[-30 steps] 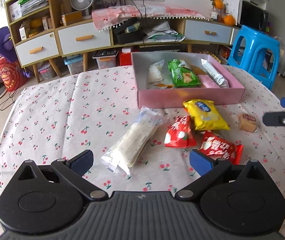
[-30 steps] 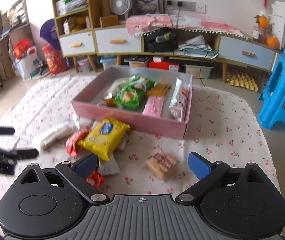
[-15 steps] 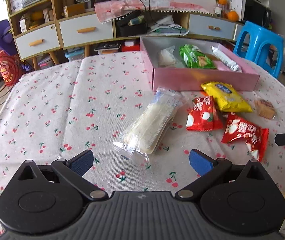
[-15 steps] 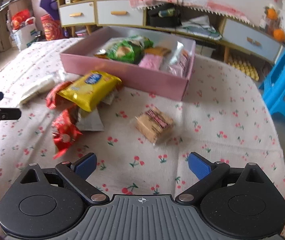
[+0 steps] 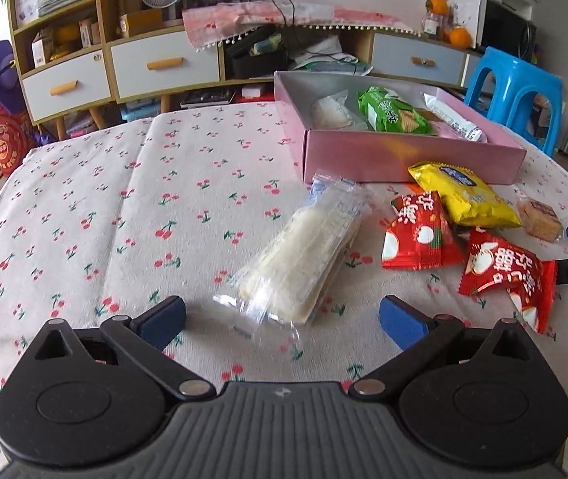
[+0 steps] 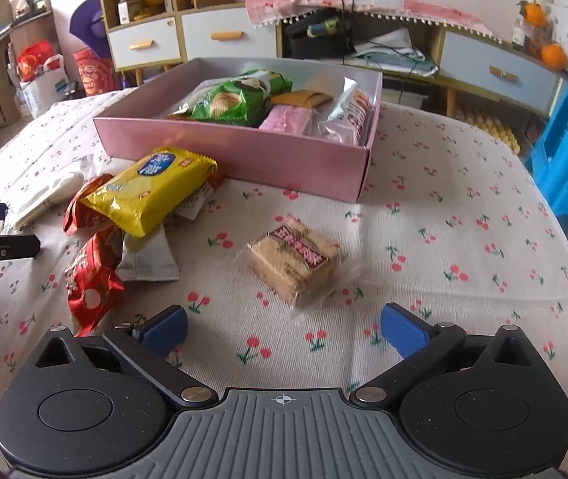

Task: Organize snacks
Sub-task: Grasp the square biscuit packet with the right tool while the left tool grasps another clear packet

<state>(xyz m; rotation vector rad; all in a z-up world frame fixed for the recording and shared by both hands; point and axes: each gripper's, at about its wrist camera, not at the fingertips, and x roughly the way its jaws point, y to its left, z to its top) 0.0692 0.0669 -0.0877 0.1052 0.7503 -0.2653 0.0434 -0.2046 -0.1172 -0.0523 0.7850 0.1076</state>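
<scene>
1. 2 grippers are seen spread wide with nothing held: the left gripper (image 5: 282,313) is aimed at a clear-wrapped white snack (image 5: 304,259) lying just ahead between its fingers, and the right gripper (image 6: 283,325) at a wrapped biscuit pack (image 6: 298,257) likewise.
2. Print on the 2 red packets (image 5: 419,235) is hard to read; a grey packet (image 6: 146,257) is partly covered by the yellow packet (image 6: 152,191).
3. A cherry-print tablecloth (image 5: 124,199) is spread beneath; the pink box (image 6: 244,147) is partly filled.

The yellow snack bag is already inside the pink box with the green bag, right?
Not quite. The yellow snack bag lies on the tablecloth outside the pink box, against its front wall, as the right wrist view shows. The green bag is indeed inside.
</scene>
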